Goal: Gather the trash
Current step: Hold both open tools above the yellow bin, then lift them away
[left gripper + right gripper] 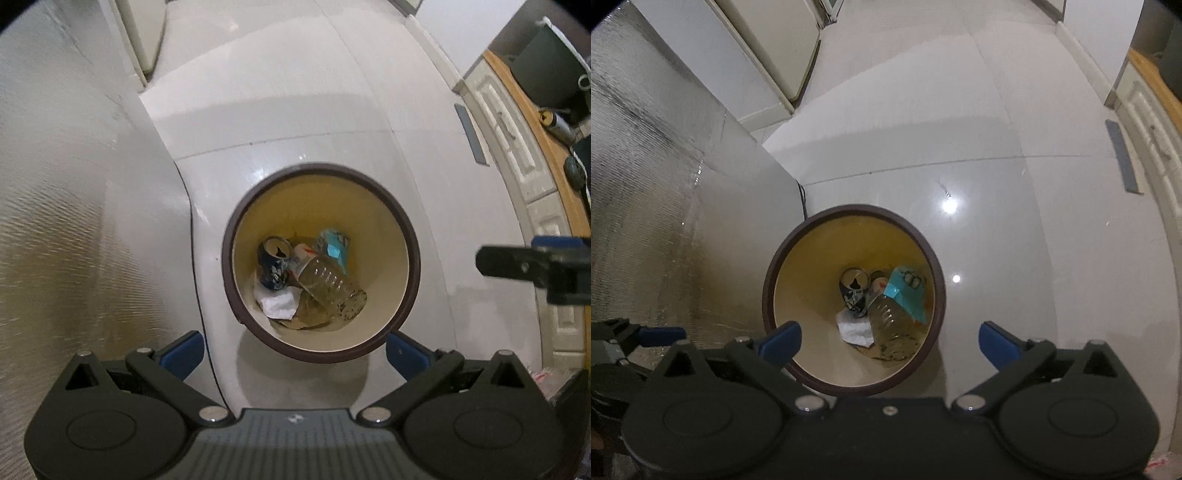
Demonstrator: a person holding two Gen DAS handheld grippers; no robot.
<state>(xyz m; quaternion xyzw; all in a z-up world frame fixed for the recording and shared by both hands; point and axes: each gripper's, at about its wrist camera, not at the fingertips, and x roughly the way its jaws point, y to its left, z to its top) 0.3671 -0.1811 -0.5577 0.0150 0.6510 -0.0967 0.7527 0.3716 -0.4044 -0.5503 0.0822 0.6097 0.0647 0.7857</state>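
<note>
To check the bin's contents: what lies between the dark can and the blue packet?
In the left wrist view, a clear plastic bottle's neck end lies between the can and packet.

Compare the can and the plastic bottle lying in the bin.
The can is dark with a printed pattern; the bottle is clear and ribbed. The can is shorter and stubbier than the bottle. The can's opened top faces up, while the bottle lies slanted. Both rest inside the bin beside white crumpled paper.
</note>
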